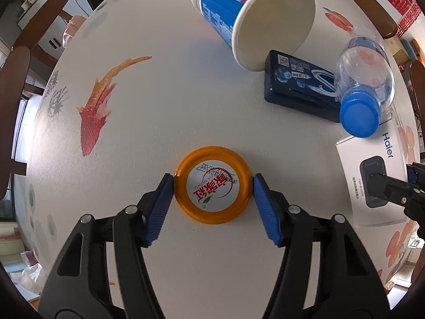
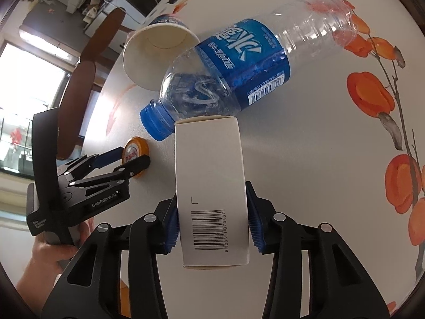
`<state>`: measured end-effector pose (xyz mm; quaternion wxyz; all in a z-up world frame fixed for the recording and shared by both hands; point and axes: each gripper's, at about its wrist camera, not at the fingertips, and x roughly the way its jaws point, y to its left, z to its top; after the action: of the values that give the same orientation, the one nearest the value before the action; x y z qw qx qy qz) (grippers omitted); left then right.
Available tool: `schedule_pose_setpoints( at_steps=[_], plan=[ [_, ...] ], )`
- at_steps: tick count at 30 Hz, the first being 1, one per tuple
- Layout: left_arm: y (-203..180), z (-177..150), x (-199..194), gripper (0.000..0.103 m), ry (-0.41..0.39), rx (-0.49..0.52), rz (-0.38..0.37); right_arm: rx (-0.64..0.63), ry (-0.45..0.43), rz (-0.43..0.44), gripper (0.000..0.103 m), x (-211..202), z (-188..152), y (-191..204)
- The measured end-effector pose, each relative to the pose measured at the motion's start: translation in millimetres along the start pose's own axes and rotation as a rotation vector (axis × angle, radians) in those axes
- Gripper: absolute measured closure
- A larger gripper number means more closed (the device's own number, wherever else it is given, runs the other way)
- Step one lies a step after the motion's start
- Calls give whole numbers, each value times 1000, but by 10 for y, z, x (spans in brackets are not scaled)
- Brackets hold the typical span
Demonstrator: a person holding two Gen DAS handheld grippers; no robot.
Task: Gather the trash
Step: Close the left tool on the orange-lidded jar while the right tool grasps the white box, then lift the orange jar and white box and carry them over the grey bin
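Trash lies scattered over the tabletop (image 1: 164,111), and none of it is collected yet as far as I can see; no bin or bag appears in either view.

Left wrist view: my left tongs (image 1: 212,199) point steeply down over an orange lid (image 1: 212,188) lying flat on the tabletop. The jaws stand about half open and bracket the lid. One blue pad appears to touch its rim; the other sits just beside it with a thin gap, so I judge this grip not yet made. Further off lie a blue paper cup (image 1: 255,18) on its side, a dark blue box (image 1: 297,85) with the cup's rim against it, and a clear plastic bottle (image 1: 366,79) with a blue cap resting across the dark box. A white carton (image 1: 372,186) sits at the right edge, with my right tongs (image 1: 414,178) at it.

Right wrist view: my right tongs (image 2: 212,223) are closed on the white carton (image 2: 209,175), both pads pressed against its long sides near the barcode end. Whether it is clear of the tabletop I cannot tell. The plastic bottle (image 2: 239,66) leans over the carton's far end, and the paper cup (image 2: 156,55) lies beyond. The left tongs (image 2: 127,156), held in a hand (image 2: 50,255), straddle the orange lid (image 2: 136,150).

Assessment: one item is gripped, one is about to be, and three lie untouched. Removal of everything remains.
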<state>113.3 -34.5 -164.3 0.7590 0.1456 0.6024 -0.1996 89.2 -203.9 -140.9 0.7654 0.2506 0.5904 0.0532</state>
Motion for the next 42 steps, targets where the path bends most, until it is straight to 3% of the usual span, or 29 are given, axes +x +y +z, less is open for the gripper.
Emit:
schedule_pose_setpoints(
  at_steps=[42],
  plan=[
    [-143,-289,-354,45,-55,18,-34,60,-24,3,60,-221,-304,-141]
  ],
)
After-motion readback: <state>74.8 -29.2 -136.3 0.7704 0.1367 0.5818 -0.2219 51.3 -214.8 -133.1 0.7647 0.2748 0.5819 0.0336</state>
